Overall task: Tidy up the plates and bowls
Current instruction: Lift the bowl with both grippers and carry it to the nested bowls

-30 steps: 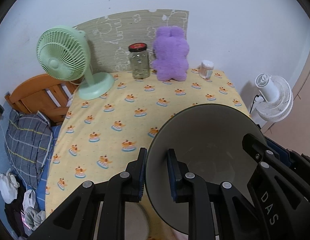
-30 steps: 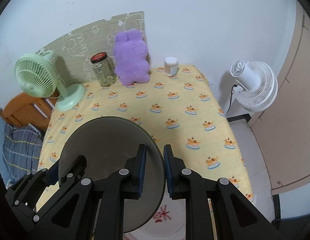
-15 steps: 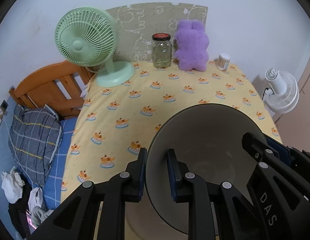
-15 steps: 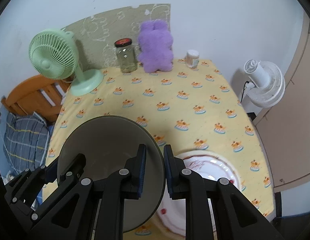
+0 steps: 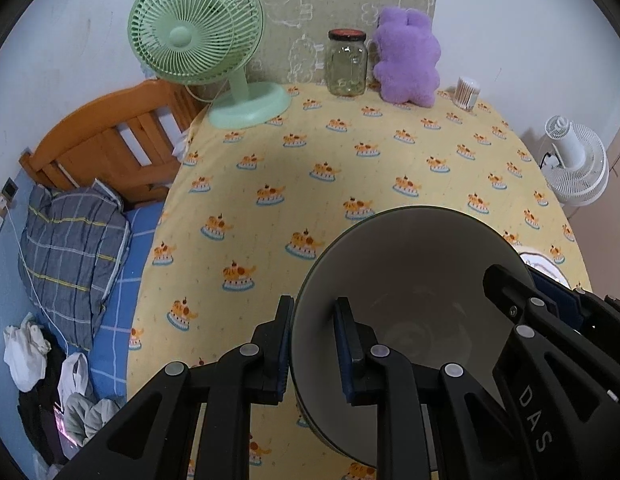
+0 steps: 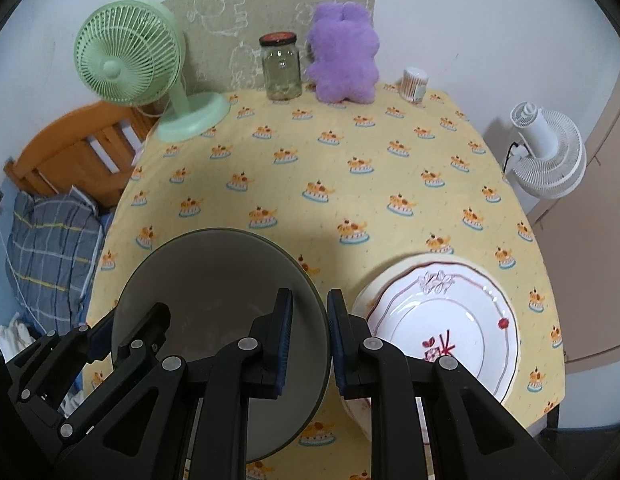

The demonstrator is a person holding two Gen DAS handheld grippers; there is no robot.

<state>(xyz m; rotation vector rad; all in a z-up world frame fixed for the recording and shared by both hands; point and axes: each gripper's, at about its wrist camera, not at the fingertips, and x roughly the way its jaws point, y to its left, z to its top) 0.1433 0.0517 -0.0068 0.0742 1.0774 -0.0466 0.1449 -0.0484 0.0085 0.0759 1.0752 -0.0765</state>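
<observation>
Both grippers hold the same grey bowl (image 5: 410, 320) above the yellow patterned tablecloth (image 5: 330, 152). The left gripper (image 5: 312, 344) is closed on the bowl's left rim, one finger outside the wall and the other inside. The right gripper (image 6: 307, 344) is closed on the opposite rim in the same way, one finger inside the bowl and one outside. Just right of the bowl, a white plate with red decoration (image 6: 450, 320) lies on the cloth near the table's front edge. The right gripper's fingers cover part of the plate's near rim; from the left wrist only a sliver of it shows behind the bowl. The bowl's underside is hidden, so I cannot tell whether it touches the cloth. At the back stand a green fan (image 5: 201, 40), a glass jar (image 5: 347, 64) and a purple plush toy (image 5: 408, 64).
</observation>
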